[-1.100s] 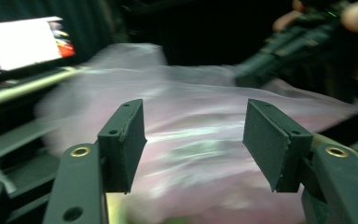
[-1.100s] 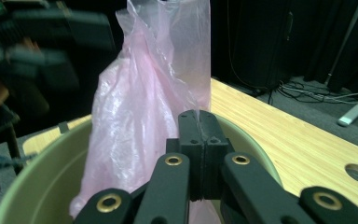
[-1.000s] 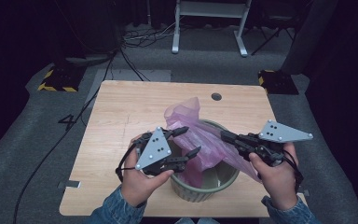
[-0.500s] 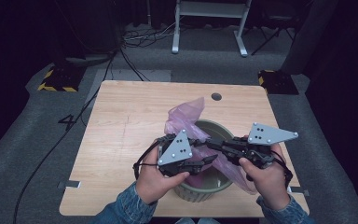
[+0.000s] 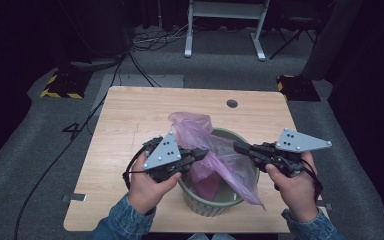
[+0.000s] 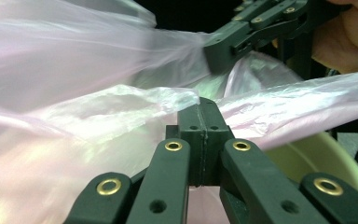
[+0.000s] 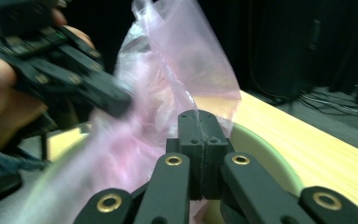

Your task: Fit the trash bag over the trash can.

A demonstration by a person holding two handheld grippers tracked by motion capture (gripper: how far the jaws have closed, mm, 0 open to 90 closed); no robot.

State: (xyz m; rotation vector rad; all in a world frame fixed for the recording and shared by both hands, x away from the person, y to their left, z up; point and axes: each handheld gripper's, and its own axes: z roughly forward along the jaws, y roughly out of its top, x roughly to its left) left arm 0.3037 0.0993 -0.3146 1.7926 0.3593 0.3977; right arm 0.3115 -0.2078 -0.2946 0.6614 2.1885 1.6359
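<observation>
I've got the pink bag [image 5: 207, 150] half in the green bin [image 5: 215, 202] by the table's [image 5: 130, 115] near edge, its top bunched above the rim. My left gripper [image 5: 200, 152], whose jaws have just been closing, now pinches the film; my right gripper [image 5: 240, 146] is clamped on the opposite side. By my reckoning, spreading the mouth over the rim remains.

Bag [image 5: 205, 145]: thin pink plastic film, translucent, glossy, crinkled. Bin [image 5: 215, 205]: smooth matt green plastic. Tabletop [image 5: 140, 115]: light wood grain, matt. Jaws: matt black plastic, brass rivets.
</observation>
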